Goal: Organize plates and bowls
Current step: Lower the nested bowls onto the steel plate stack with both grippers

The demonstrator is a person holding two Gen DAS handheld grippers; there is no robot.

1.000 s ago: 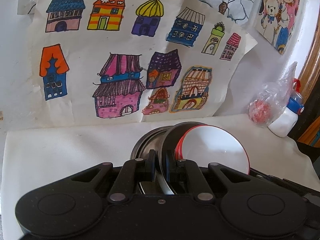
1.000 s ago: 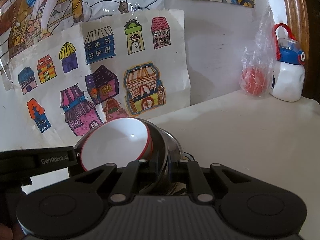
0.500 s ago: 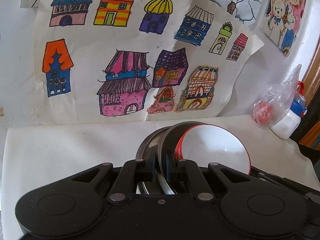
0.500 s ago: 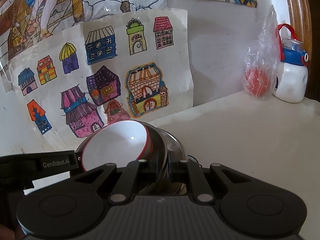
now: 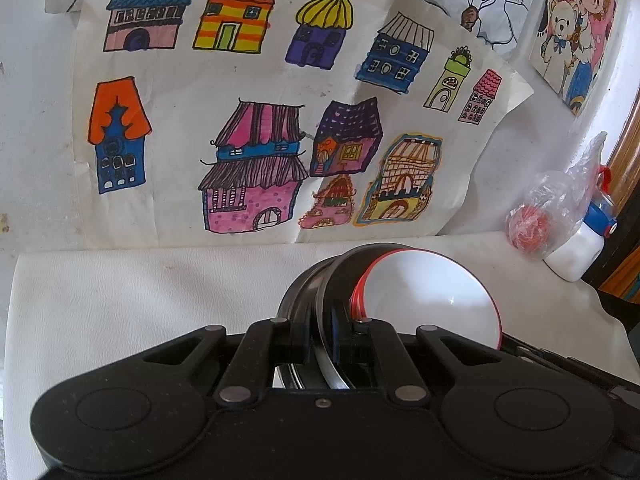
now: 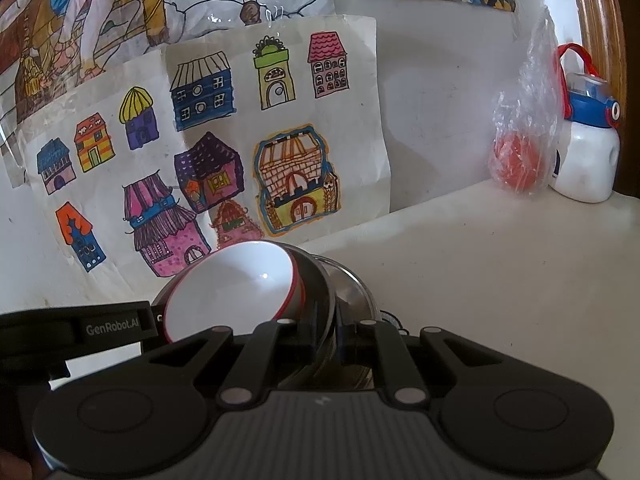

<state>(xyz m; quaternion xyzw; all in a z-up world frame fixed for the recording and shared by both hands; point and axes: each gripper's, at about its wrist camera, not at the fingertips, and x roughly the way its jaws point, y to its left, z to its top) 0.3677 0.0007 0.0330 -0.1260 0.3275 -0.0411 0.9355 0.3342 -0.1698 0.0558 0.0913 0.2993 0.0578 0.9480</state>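
A white bowl (image 5: 432,300) with a red rim sits nested in a dark bowl (image 5: 344,272), which sits in a steel bowl (image 5: 296,296). My left gripper (image 5: 320,340) is shut on the near rim of this stack. In the right wrist view, the same white bowl (image 6: 232,284), dark bowl (image 6: 316,284) and steel bowl (image 6: 356,288) appear. My right gripper (image 6: 324,340) is shut on the stack's rim from the other side. The left gripper's black body (image 6: 80,328) shows at the left. The gripper bodies hide the underside of the stack.
The white table (image 6: 500,272) runs back to a wall hung with a paper of drawn houses (image 5: 256,120). At the far right stand a plastic bag with something red (image 6: 516,160) and a white bottle with a blue cap (image 6: 584,160).
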